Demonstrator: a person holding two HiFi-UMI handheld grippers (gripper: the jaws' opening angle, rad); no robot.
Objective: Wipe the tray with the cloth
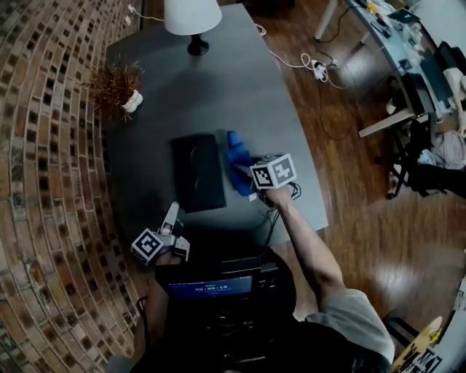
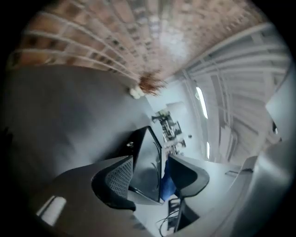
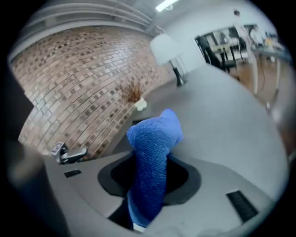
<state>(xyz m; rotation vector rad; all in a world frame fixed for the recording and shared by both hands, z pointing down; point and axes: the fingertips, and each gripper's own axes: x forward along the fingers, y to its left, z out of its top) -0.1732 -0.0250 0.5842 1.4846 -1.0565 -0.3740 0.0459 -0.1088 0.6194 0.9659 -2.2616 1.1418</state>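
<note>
Closest to the head camera, a dark device with a lit screen [image 1: 211, 285] is worn at the person's chest, on the near side of the black tray [image 1: 198, 173]. The blue cloth [image 3: 155, 139] is clamped in the right gripper [image 3: 149, 178], whose jaws are closed on a bunched fold that stands out past the tips. It is held just beside the tray's right edge; whether it touches cannot be told. The left gripper [image 1: 173, 213] is held near the tray's near-left corner, jaws apart and nothing between them.

The step in hand is judged to be bringing the cloth onto the tray. A broad part of the cloth is best pressed flat and drawn along the tray's length. The tray may slide on the smooth table [image 1: 218, 87], so its near edge would best be steadied by the left gripper.

Beyond the tray, a dried plant in a white pot [image 1: 120, 86] and a lamp [image 1: 191, 22] are set well apart from it, and a brick wall [image 1: 44, 160] is seen to its left. Nothing is seen in the cloth's path.
</note>
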